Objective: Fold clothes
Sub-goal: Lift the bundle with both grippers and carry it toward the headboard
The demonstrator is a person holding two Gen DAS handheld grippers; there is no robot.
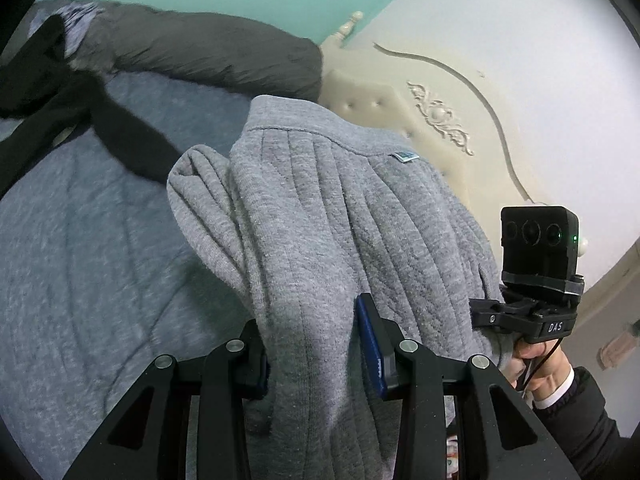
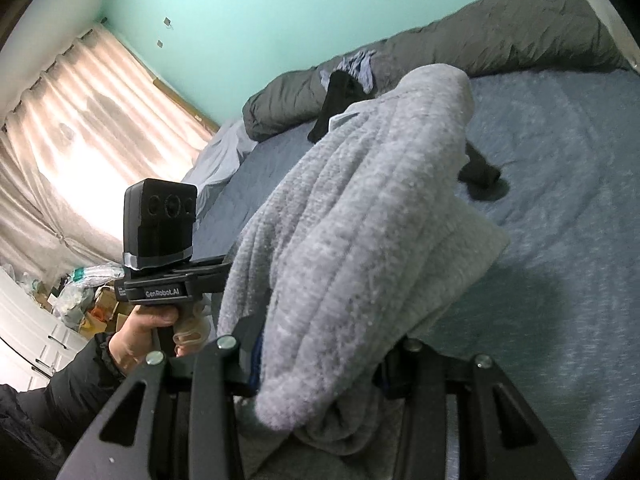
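Left gripper (image 1: 316, 364): clamped on grey quilted garment (image 1: 320, 208), fabric bunched between jaws. Right gripper (image 2: 316, 372): likewise clamped on same garment, held clear above blue bedspread (image 2: 560, 240), likely for spreading. Black garment (image 1: 60, 112) near bedspread's far edge.

Both grippers are raised and tilted downward, side by side. The left gripper (image 1: 316, 344) is clamped on grey fabric, as is the right gripper (image 2: 320, 364) (its pads are mostly buried). A bare left hand (image 2: 140, 332) and right hand (image 1: 536, 364), each in a dark sleeve, grip the handles.
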